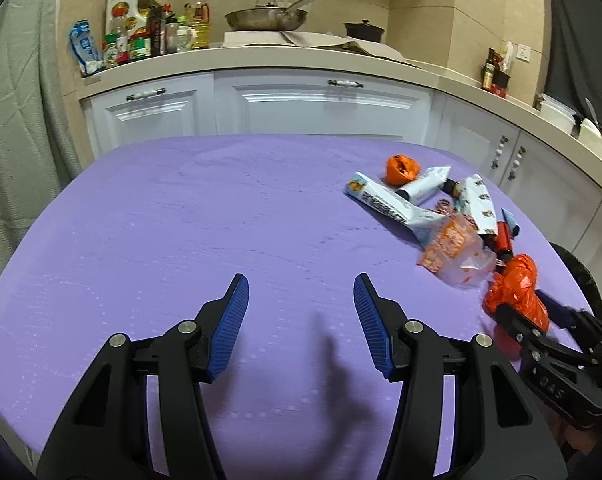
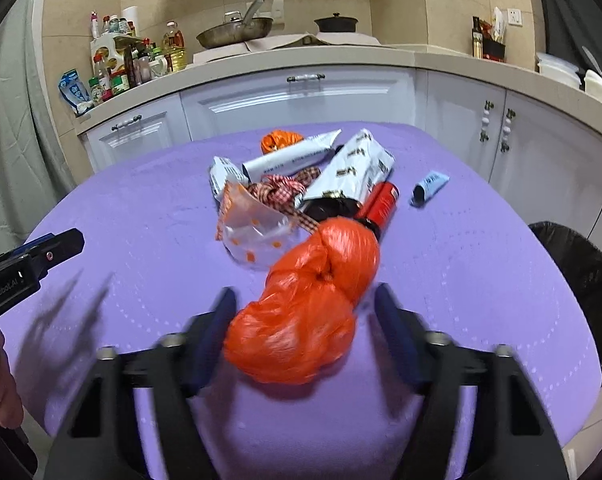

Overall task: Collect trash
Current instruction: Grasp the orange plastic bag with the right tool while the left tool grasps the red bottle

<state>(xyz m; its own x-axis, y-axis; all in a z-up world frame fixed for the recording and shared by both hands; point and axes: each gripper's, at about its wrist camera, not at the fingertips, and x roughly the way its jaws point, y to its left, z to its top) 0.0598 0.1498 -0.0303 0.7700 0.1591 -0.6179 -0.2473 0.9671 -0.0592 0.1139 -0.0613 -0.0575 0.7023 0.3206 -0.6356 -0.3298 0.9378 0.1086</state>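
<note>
Orange bag (image 2: 301, 300) (crumpled, knotted plastic) sits between right gripper's (image 2: 305, 336) spread jaws.

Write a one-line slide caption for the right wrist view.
Open right tool straddles an orange plastic bag before a trash pile on the purple table.

Purple table cover (image 2: 441, 264); orange knotted bag (image 2: 305, 312); red-checked ribbon (image 2: 277, 194); red can (image 2: 381, 200); black bin liner (image 2: 577, 276); white cabinets (image 2: 301, 100).
</note>
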